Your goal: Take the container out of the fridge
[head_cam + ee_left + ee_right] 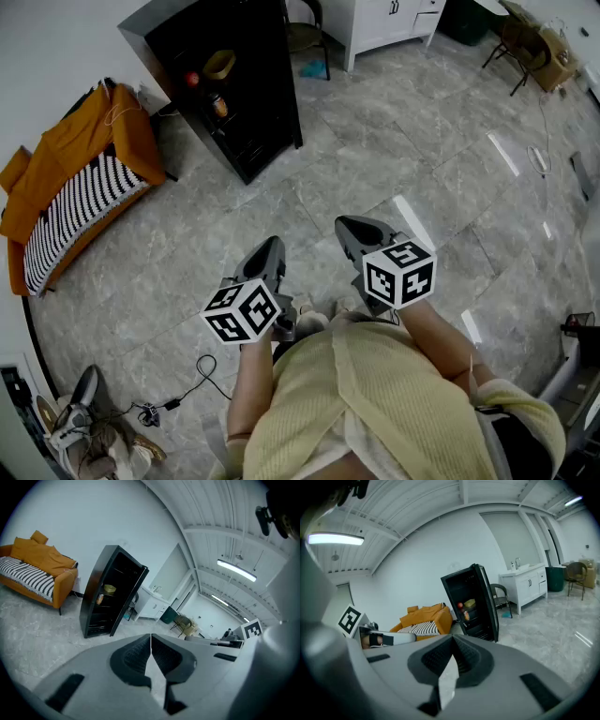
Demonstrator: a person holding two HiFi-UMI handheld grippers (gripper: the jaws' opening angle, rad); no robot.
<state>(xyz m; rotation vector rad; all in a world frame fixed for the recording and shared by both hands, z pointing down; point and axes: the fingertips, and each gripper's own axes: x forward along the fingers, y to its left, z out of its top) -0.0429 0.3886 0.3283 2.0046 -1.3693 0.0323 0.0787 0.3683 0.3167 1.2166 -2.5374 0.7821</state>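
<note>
The black fridge (234,84) stands open at the far side of the floor. A yellowish container (218,64) sits on its upper shelf, with a red item (192,80) to its left and a jar (218,105) on the shelf below. My left gripper (270,248) and right gripper (353,227) are held side by side in front of my body, well short of the fridge. Both are shut with nothing in them. The container (109,589) shows small in the left gripper view, and the same container (469,603) shows in the right gripper view.
An orange sofa (75,178) with a striped blanket stands left of the fridge. A white cabinet (384,23) and a chair (305,33) are behind it, with more chairs (525,47) at the far right. A cable (183,394) and shoes lie at the lower left.
</note>
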